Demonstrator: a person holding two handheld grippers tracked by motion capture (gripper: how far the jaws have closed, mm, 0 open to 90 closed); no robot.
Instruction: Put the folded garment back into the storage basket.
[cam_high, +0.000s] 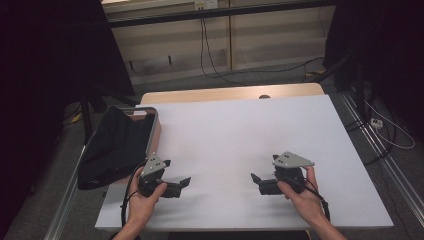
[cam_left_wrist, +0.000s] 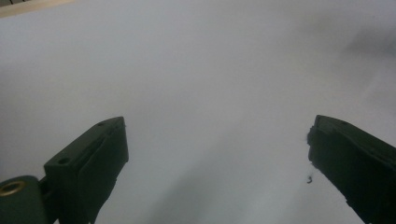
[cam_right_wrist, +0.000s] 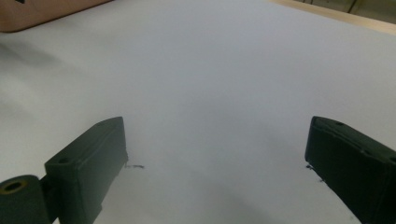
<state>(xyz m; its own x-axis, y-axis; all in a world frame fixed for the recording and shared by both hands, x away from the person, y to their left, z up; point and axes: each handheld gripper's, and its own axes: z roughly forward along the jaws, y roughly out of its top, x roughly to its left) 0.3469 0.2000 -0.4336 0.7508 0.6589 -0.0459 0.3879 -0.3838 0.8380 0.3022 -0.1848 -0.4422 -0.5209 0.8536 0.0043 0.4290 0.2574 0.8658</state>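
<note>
My left gripper (cam_high: 175, 175) and right gripper (cam_high: 256, 181) rest with jaws spread, holding nothing, over bare bench (cam_high: 240, 130); the black bag (cam_high: 116, 145), outboard of my left jaws, looks soft and light; I'd pinch its grey-rimmed edge.

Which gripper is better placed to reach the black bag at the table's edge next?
Left. The left gripper hovers open just beside the black bag on the table's left edge; the right gripper, also open, sits across the white table, much farther off.
</note>
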